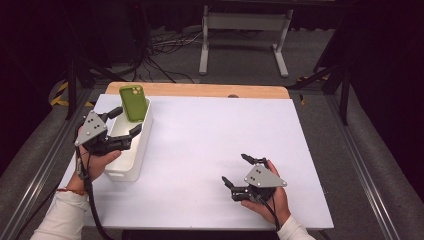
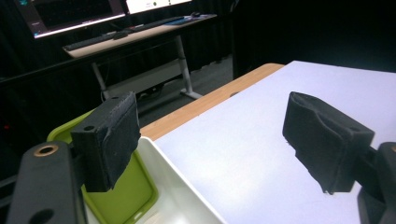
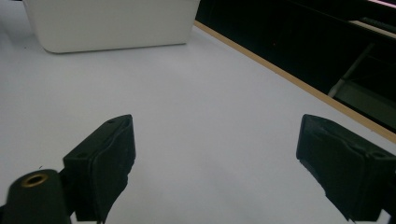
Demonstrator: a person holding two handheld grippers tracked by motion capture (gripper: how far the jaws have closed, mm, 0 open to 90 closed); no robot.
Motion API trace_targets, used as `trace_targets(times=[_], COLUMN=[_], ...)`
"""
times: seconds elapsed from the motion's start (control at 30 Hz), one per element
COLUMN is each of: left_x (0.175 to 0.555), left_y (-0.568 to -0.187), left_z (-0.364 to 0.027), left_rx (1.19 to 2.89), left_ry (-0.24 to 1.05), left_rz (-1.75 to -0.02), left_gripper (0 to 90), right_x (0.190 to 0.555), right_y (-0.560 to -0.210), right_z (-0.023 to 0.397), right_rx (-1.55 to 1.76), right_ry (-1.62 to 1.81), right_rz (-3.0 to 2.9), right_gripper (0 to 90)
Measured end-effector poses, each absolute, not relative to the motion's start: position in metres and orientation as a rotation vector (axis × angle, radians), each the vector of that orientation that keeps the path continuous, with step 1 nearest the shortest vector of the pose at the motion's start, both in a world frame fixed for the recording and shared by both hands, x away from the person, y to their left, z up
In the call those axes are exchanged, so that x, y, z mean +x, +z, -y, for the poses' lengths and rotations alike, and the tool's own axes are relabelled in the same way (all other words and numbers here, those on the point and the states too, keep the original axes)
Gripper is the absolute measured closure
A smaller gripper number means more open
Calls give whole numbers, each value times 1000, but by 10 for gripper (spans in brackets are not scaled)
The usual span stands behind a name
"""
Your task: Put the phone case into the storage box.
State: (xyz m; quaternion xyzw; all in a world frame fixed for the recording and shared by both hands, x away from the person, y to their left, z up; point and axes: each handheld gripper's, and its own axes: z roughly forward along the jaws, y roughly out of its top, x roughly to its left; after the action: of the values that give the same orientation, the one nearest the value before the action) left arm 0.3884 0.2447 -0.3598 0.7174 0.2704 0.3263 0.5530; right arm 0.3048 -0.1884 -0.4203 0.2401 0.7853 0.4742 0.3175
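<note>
The left gripper point(image 1: 124, 121), jaws apart and empty, is hovering over the white bin point(image 1: 131, 160). The green phone point(image 1: 134, 103) is leaning just beyond its fingertips, long axis upright. The right gripper point(image 1: 236, 170) is resting open, well apart.

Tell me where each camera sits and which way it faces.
High view: above the person's side, facing forward and down at the table; both hands show.
Left gripper view: on the left gripper, facing the green phone case in the white bin.
Right gripper view: on the right gripper, facing the bin across the table.
All share the bin.

The green phone case point(image 1: 133, 102) (camera cutout up) leans tilted in the white bin point(image 1: 131, 150).
</note>
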Motion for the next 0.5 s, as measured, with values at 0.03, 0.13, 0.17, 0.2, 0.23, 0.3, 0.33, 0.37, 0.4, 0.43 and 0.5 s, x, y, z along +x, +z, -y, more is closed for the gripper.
trace_targets(times=[0.03, 0.13, 0.17, 0.2, 0.23, 0.3, 0.33, 0.37, 0.4, 0.43, 0.5], left_x=[388, 385, 384, 382, 382, 380, 379, 377, 376, 375, 373], left_y=[-359, -359, -359, -359, -359, -358, -357, -357, -357, -357, -357], left_z=[-244, -241, -240, -238, -238, -235, -234, -233, -232, -231, -229], left_rx=[1700, 1699, 1700, 1694, 1694, 1690, 1689, 1684, 1685, 1683, 1684], left_ry=[766, 757, 766, 761, 761, 768, 773, 778, 776, 777, 779], left_rz=[-631, -620, -612, -605, -605, -598, -599, -599, -594, -593, -586], left_gripper=[187, 192, 175, 175, 174, 162, 156, 151, 142, 143, 135], right_x=[305, 305, 305, 305, 305, 305, 305, 305, 305, 304, 304], right_y=[-420, -420, -420, -420, -420, -420, -419, -420, -419, -419, -419], right_z=[189, 189, 189, 189, 189, 190, 190, 190, 190, 190, 190], right_rx=[632, 635, 632, 633, 633, 634, 634, 634, 629, 630, 630], right_ry=[1247, 1247, 1247, 1247, 1247, 1246, 1245, 1248, 1245, 1245, 1246], right_rz=[-2069, -2070, -2068, -2068, -2068, -2067, -2068, -2063, -2068, -2067, -2066], right_gripper=[123, 122, 122, 122, 122, 121, 121, 122, 122, 122, 122])
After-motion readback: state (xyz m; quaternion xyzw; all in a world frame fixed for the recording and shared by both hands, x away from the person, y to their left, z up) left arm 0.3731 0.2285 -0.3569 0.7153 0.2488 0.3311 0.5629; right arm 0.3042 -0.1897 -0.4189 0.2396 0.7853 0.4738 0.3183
